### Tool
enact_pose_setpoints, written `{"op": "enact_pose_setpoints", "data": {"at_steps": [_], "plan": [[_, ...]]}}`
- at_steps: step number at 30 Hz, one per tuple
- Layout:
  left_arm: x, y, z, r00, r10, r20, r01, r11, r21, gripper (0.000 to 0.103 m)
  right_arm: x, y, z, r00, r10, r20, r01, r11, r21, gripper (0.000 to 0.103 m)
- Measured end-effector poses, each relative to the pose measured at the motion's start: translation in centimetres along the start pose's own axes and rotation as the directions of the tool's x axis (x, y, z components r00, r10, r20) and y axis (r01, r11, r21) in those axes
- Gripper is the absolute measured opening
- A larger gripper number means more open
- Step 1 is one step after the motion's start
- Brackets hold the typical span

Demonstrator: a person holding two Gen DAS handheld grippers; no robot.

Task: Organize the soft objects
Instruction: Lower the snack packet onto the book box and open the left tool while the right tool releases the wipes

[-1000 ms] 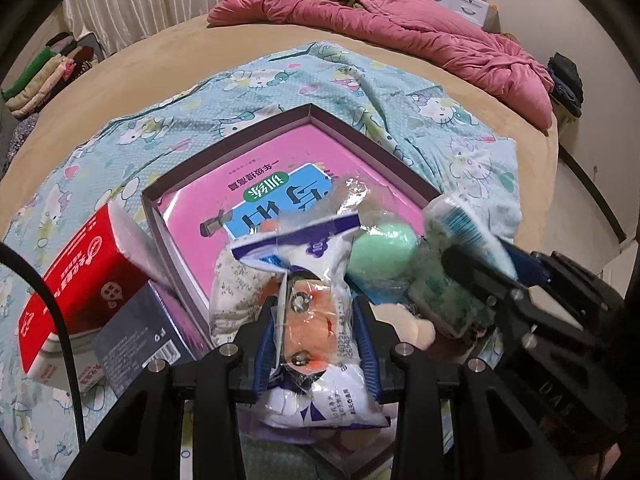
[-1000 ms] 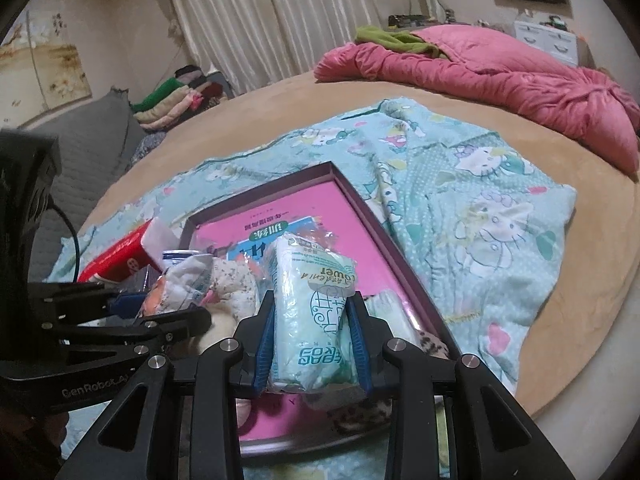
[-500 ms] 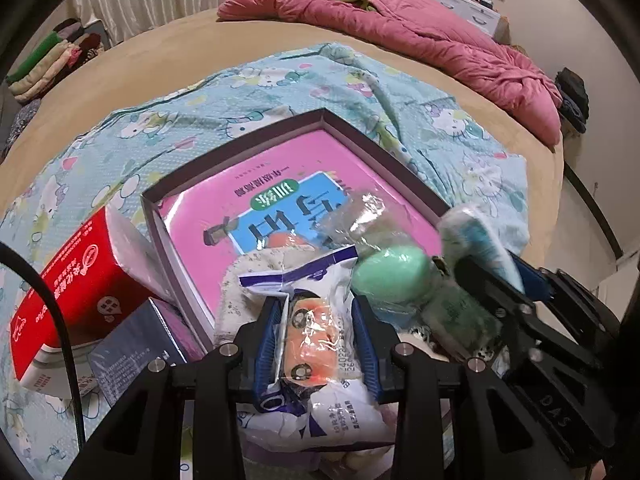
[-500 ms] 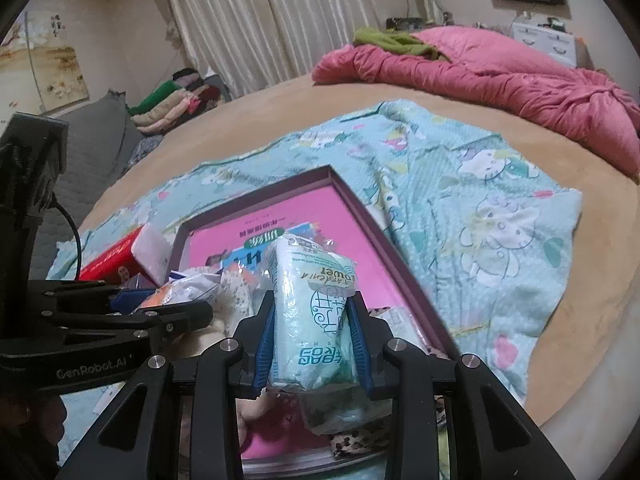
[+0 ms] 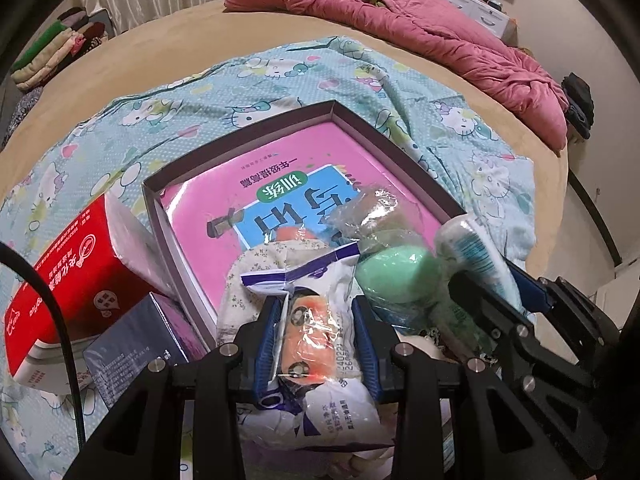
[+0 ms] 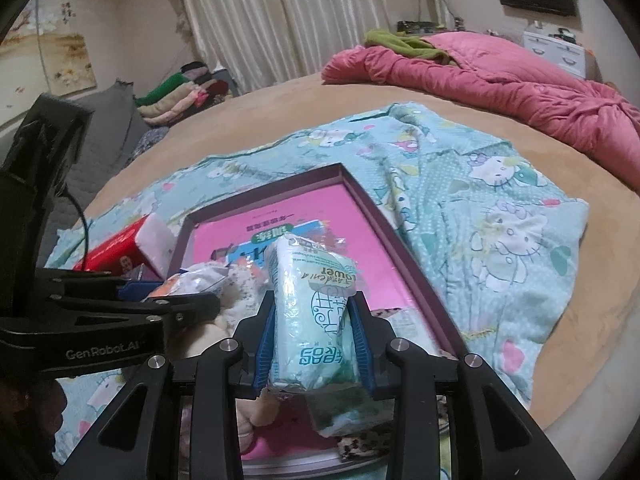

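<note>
Left gripper clamped on orange snack packet, right gripper easing open around tissue pack, pack between jaws; both poised over tray, likely for sorting

Far half of box open; near half crowded with soft packs; red carton blocks left

Dim, warm indoor light; fisheye bends the edges, corners vignetted black.
</note>
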State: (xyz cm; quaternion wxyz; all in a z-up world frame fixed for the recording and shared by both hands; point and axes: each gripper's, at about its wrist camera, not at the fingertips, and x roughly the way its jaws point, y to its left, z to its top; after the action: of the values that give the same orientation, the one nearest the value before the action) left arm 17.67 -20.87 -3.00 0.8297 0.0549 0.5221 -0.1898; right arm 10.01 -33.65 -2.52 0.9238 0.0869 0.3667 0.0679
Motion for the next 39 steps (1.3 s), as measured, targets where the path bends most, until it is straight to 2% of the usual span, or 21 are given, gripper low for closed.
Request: {"op": "enact_pose_setpoints", "data": {"at_steps": [15,19,29,31,39], "plan": [[0.1,-0.1,0.0,1.000,0.002,-0.003,-0.002,1.000,-0.002,0.037,-0.1,0.0,0.0,0.999,0.044,0.004,-0.044,0.999,0.005,0.044],[0.2,0.0,0.1,1.000,0.004,-0.005,-0.004,1.000,0.000,0.037,-0.6,-0.2,0.0,0.998,0.058,0.023,-0.058,0.998,0.019,0.054],[0.0,-0.2,-0.1,1.000,0.004,-0.016,-0.004,1.000,0.002,0.037,-2.3,-1.2,0.3,0.995,0.041,0.095,-0.048,0.996,0.073,0.064],[0.0,-0.1,-0.1,1.000,-0.006,-0.019,0.006,1.000,-0.001,0.038,-2.6,-1.6,0.2,0.994,0.026,0.105,-0.036,0.995,0.097,0.070],[0.0,-0.4,0.0,0.998,-0.051,-0.023,0.050,0.998,-0.022,0.049,-2.6,-2.6,0.2,0.995,0.005,0.097,-0.019,0.989,0.145,0.072]]}}
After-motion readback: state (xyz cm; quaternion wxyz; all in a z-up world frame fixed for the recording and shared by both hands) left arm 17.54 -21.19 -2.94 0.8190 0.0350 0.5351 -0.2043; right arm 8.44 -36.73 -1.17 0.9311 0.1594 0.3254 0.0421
